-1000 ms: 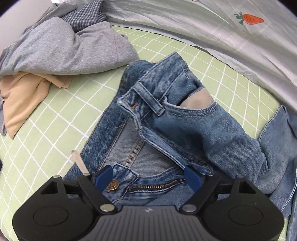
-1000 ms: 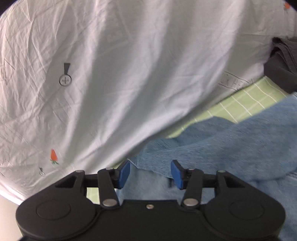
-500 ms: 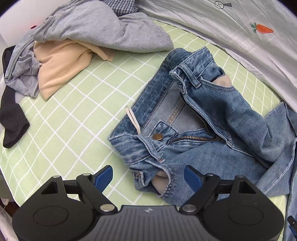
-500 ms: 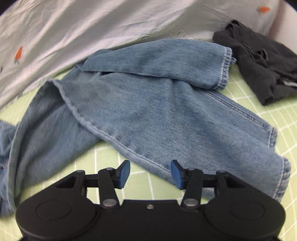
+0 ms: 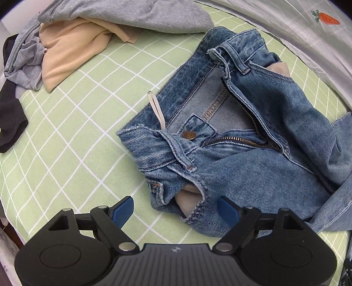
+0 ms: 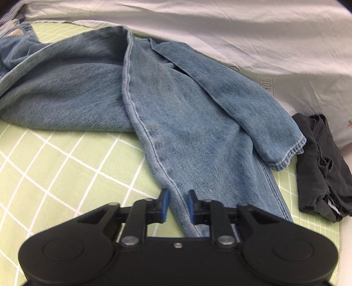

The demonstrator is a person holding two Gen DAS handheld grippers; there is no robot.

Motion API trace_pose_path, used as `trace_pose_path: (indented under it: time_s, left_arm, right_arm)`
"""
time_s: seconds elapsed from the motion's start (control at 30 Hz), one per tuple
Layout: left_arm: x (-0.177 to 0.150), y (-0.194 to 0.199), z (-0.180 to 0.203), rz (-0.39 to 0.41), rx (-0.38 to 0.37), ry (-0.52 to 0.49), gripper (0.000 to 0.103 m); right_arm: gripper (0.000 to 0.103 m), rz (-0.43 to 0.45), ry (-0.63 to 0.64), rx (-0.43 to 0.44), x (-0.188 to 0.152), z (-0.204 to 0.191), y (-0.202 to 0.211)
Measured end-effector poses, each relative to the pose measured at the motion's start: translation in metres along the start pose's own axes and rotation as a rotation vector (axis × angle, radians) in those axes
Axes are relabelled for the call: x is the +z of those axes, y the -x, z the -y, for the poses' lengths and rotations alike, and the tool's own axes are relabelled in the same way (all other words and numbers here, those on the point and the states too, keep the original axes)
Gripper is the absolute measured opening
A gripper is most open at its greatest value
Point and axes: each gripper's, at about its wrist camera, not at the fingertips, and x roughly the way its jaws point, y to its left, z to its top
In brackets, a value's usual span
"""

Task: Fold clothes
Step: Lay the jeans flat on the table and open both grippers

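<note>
Blue jeans lie crumpled on the green checked bedsheet, fly unzipped and waistband spread apart. My left gripper hovers open just above the near waistband corner, where a pale pocket lining shows between the fingers. In the right wrist view a jeans leg runs away from me toward its hem at the right. My right gripper is closing its jaws on the seamed edge of that leg, and the denim is pinched between the blue pads.
A grey garment, a beige one and a black sock lie at the far left. A pale quilt with carrot prints borders the back. A dark folded garment sits right of the hem.
The left gripper pulled back from over the fly to the waistband's near corner. The right gripper swung down from the quilt to the jeans leg and closed on its edge.
</note>
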Motion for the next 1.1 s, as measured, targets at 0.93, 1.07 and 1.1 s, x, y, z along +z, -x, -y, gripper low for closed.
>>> trace_pose_path:
  time_s: [0.93, 1.07, 1.1]
  left_arm:
    - [-0.047, 0.059, -0.129, 0.214, 0.161, 0.129, 0.023]
    - [-0.062, 0.066, -0.127, 0.176, 0.220, 0.053, 0.036]
    - [-0.065, 0.070, -0.125, 0.176, 0.218, 0.042, 0.050]
  right_arm:
    - [0.004, -0.128, -0.392, -0.164, -0.182, 0.094, 0.101]
    - [0.014, -0.196, -0.650, -0.051, -0.207, 0.101, 0.101]
    - [0.020, -0.208, -0.716, -0.024, -0.212, 0.104, 0.100]
